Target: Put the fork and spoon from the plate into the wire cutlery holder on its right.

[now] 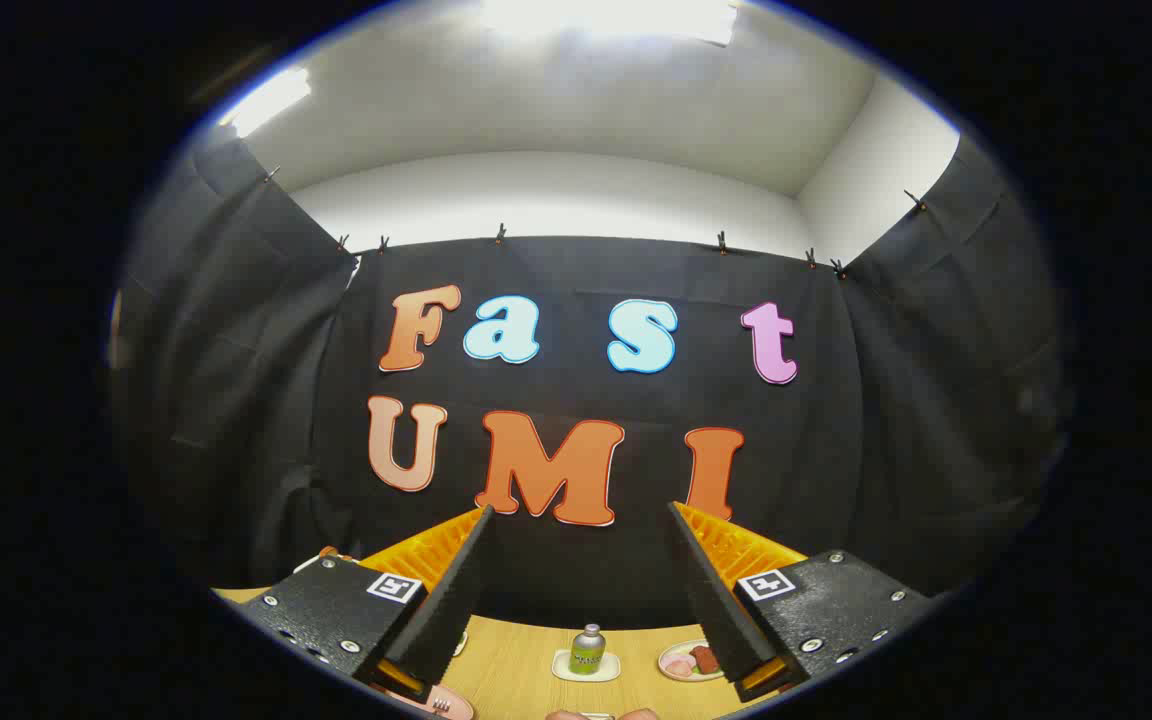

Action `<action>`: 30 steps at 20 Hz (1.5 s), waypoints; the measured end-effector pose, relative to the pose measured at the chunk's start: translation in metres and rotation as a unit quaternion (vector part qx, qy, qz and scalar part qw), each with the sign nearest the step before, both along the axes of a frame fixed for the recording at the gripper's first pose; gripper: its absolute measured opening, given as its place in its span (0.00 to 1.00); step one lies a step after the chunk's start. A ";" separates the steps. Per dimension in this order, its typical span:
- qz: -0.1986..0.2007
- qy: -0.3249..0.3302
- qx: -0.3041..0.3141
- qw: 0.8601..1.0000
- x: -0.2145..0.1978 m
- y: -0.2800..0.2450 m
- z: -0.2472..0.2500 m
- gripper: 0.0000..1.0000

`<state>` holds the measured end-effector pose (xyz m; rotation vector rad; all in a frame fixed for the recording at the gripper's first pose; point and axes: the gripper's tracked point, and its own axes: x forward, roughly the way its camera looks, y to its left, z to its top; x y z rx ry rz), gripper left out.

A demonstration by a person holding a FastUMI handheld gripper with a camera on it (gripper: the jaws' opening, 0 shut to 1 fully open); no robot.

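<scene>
My gripper [580, 508] is held high and level, facing the black cloth wall. It is open, its two black-padded fingers [451, 590] wide apart with nothing between them. Far below them lies a strip of the wooden table [521, 660]. Just under the left finger, the edge of a pink plate [441, 703] peeks out. What lies on it is too small and cut off to tell.
Between the fingers and far below, a small green-labelled bottle [588, 648] stands on a little white dish [586, 668]. A small plate with pieces of food [691, 662] sits by the right finger. The cloth wall closes off the table's far side.
</scene>
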<state>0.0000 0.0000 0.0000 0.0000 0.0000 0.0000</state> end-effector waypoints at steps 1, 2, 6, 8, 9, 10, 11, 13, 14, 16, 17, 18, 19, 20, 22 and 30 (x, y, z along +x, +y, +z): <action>0.003 0.002 0.002 1.000 -0.001 0.001 0.001 0.99; 0.006 0.005 0.003 1.000 -0.001 0.003 0.001 0.99; 0.010 0.011 0.001 1.000 0.001 0.012 -0.010 0.99; 0.015 0.017 -0.005 1.000 0.000 0.015 -0.015 0.99; 0.016 0.020 -0.006 1.000 0.000 0.015 -0.017 0.99; 0.014 0.021 -0.008 1.000 0.000 0.014 -0.019 0.99; 0.011 0.024 -0.010 1.000 0.001 0.013 -0.020 0.99; 0.006 0.024 -0.015 1.000 0.004 0.011 -0.024 0.99; 0.007 0.026 -0.014 1.000 0.002 0.013 -0.026 0.99; 0.012 0.033 -0.008 0.999 0.002 0.016 -0.031 0.99; 0.013 0.034 -0.006 0.999 0.002 0.017 -0.032 0.99; 0.013 0.034 -0.006 0.999 0.003 0.016 -0.033 0.99; 0.012 0.034 -0.006 0.999 0.003 0.015 -0.035 0.99; 0.013 0.036 -0.006 0.999 0.004 0.017 -0.038 0.99; 0.017 0.039 -0.006 0.999 0.004 0.019 -0.042 0.99; 0.023 0.028 0.006 0.999 0.019 0.033 -0.045 0.99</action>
